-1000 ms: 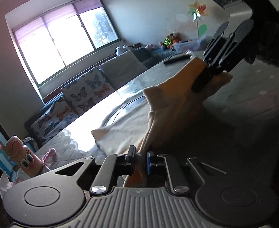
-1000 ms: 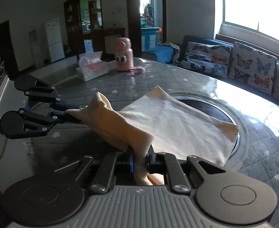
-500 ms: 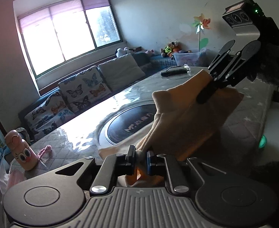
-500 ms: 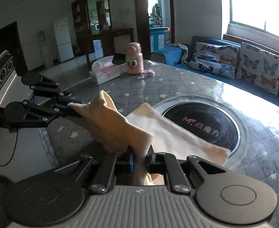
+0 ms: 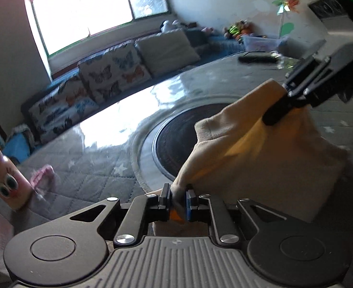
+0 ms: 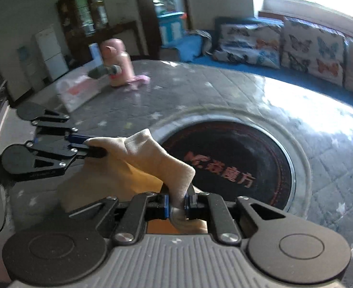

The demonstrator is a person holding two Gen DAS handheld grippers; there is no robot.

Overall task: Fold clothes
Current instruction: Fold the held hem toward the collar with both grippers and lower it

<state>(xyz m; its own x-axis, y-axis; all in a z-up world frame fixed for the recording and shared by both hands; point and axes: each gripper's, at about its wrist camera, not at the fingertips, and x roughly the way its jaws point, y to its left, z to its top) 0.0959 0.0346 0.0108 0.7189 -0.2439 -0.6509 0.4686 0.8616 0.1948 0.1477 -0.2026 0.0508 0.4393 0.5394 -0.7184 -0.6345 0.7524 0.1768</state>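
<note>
- The left gripper [image 5: 178,200] was recorded with jaws pinched on one corner of the cream cloth [image 5: 260,153].
- The right gripper [image 6: 178,204] was recorded likewise clamped on the other corner.
- The cloth was noted hanging between the two grippers, lifted above the quilted grey table [image 6: 224,88], beside the dark round inset [image 6: 248,158].
- The held edge was seen running gripper to gripper; the loose bulk sagged below it. Neither gripper was judged nearer.
- Judgement: the next lay-down depends on keeping that edge taut and level.

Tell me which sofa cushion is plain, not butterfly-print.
The grey cushion at the right end of the row, under the window; the others carry butterfly print.
</note>
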